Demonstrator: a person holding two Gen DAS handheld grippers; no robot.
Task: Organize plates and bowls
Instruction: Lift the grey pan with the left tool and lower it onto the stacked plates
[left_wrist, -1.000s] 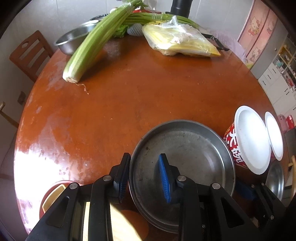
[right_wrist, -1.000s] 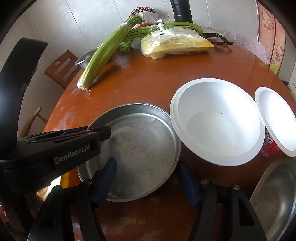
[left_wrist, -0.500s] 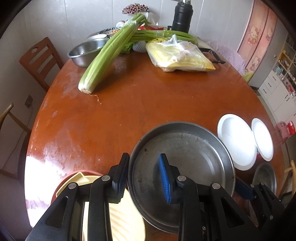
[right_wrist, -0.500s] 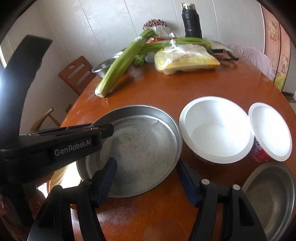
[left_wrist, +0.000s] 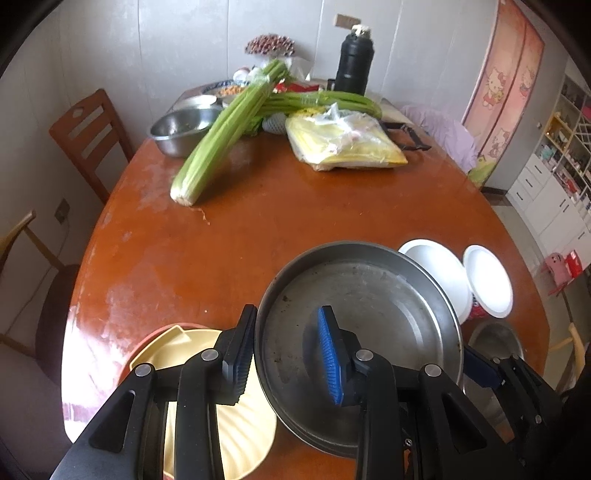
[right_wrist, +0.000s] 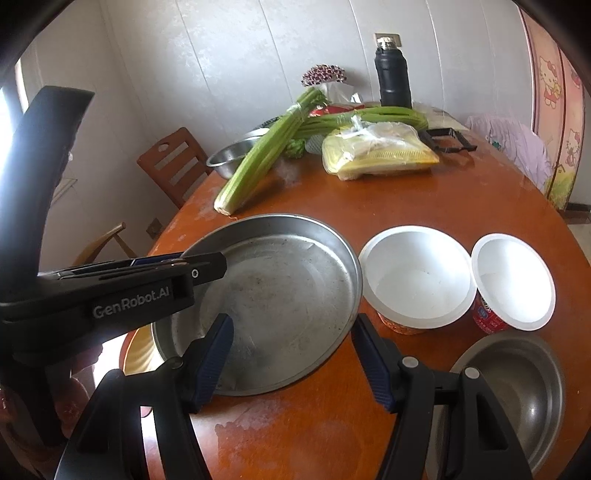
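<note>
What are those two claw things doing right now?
Left gripper: jaws opening, round steel pan's rim between them.
Right gripper: open, pan's edge between the jaws, gripping nothing.

The metal pan (right_wrist: 280, 295) sat near the tabletop (right_wrist: 369, 199) front edge, two paper bowls (right_wrist: 417, 277) side by side to its right, a steel bowl (right_wrist: 517, 391) before them, a ribbed plate (left_wrist: 207, 406) at the pan's left, celery (right_wrist: 266, 155) and a bagged packet (right_wrist: 380, 155) behind.

"GenRobot.AI" stands in white on the left hand-held gripper (right_wrist: 195, 274) body.
</note>
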